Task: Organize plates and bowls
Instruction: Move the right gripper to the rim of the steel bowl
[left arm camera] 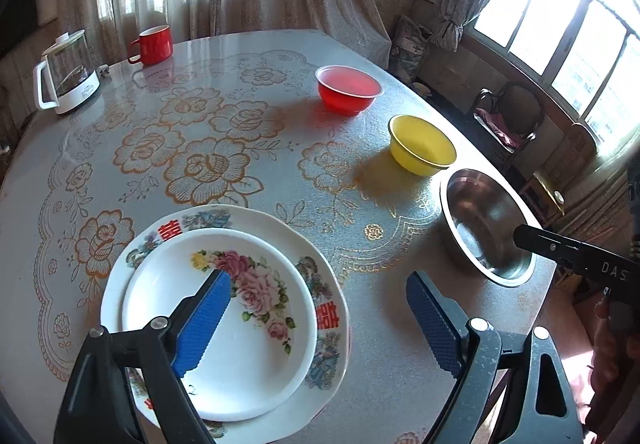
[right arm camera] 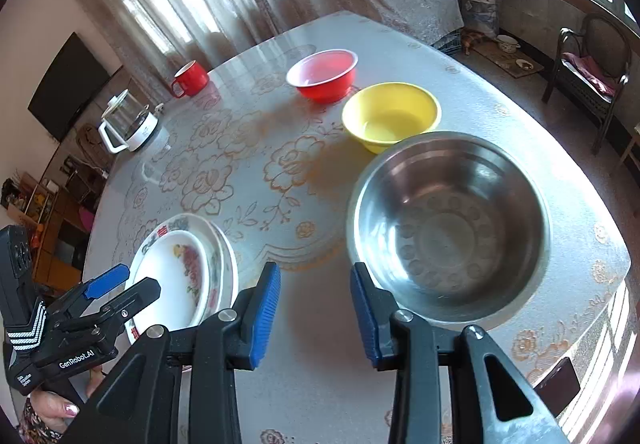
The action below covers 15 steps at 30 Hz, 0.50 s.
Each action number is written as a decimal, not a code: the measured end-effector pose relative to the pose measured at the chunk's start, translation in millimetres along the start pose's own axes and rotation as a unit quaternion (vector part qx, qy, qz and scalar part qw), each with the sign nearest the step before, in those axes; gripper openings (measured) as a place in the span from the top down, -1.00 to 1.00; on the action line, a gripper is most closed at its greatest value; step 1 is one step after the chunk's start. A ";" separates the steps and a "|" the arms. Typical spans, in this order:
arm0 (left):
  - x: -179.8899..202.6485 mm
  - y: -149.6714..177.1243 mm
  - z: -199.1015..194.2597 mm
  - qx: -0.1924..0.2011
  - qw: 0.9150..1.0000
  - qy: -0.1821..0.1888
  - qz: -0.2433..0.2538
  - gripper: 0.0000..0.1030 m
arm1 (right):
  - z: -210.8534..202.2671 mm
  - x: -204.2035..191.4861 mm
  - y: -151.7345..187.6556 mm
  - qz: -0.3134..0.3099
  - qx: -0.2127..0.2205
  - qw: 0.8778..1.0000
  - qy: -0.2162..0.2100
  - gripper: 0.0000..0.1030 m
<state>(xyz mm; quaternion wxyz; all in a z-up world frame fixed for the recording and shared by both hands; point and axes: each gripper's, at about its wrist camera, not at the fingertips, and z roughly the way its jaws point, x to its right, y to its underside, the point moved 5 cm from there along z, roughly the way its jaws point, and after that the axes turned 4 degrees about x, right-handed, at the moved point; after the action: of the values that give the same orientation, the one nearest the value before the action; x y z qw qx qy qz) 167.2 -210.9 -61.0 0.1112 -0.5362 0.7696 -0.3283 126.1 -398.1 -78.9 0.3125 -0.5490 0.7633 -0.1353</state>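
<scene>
Plates sit stacked on the tabletop [left arm camera: 280, 116]: a small white plate [left arm camera: 248, 344] with pink flowers rests inside a larger floral plate [left arm camera: 320, 284] that carries red characters on its rim. Taking the steel bowl [right arm camera: 448, 228] as the landmark, the stack lies well apart to its left, with bare patterned cloth between. The yellow bowl [right arm camera: 390, 116] stands just beyond the steel bowl, very close to its far rim, and the translucent red bowl [right arm camera: 324, 74] stands past the yellow one, close beside it. A red mug [right arm camera: 191, 78] and a glass kettle [right arm camera: 128, 122] on a white base stand far off to the left of the steel bowl, at the tabletop's far edge.

The left gripper [left arm camera: 316, 312] is spread wide, holding nothing; one blue pad hangs over the small plate, the other over bare cloth to the plates' right. The right gripper [right arm camera: 314, 308] is also spread and empty, its right pad just at the steel bowl's near rim.
</scene>
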 end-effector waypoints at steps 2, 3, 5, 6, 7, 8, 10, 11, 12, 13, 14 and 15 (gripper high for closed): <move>18.4 -5.5 6.8 -0.002 1.000 0.006 0.013 -0.75 | -7.6 23.6 -7.0 0.012 0.011 1.000 0.018 0.25; 27.4 -8.3 11.0 -0.004 1.000 0.008 0.021 -0.75 | -11.1 35.7 -10.7 0.018 0.016 0.999 0.028 0.24; 43.3 -12.4 21.3 -0.010 0.999 0.008 0.034 -0.75 | -17.2 60.6 -17.0 0.028 0.023 0.998 0.049 0.23; 50.7 -13.7 27.1 -0.016 0.999 0.013 0.037 -0.75 | -19.2 72.3 -20.0 0.033 0.026 0.997 0.057 0.23; 57.2 -15.0 33.2 -0.021 0.999 0.015 0.038 -0.75 | -20.1 84.0 -22.5 0.038 0.028 0.997 0.064 0.23; 63.2 -16.2 38.8 -0.025 0.999 0.014 0.039 -0.75 | -20.4 95.4 -24.9 0.043 0.028 0.996 0.071 0.23; 75.6 -18.0 50.7 -0.033 0.998 0.020 0.040 -0.75 | -18.7 116.3 -28.8 0.055 0.027 0.995 0.079 0.22; 80.3 -18.8 56.8 -0.038 0.998 0.020 0.039 -0.75 | -16.5 125.7 -30.1 0.061 0.024 0.995 0.081 0.22; 85.7 -19.5 62.6 -0.042 0.998 0.020 0.038 -0.75 | -13.7 134.3 -31.2 0.068 0.020 0.994 0.083 0.22; 90.5 -20.3 68.9 -0.047 0.998 0.023 0.038 -0.75 | -11.0 141.8 -31.8 0.073 0.018 0.994 0.083 0.22; 94.7 -21.5 74.5 -0.052 0.998 0.023 0.036 -0.75 | -7.4 147.7 -33.0 0.077 0.016 0.994 0.081 0.22; 98.5 -23.1 79.8 -0.055 0.998 0.024 0.033 -0.75 | -3.8 152.9 -34.0 0.080 0.011 0.994 0.080 0.22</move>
<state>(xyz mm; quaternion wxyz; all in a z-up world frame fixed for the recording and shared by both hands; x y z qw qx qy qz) 186.9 -335.1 -89.3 0.0734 -0.5080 0.8062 -0.2943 118.5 -552.0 -107.6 0.2664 -0.4698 0.8259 -0.1617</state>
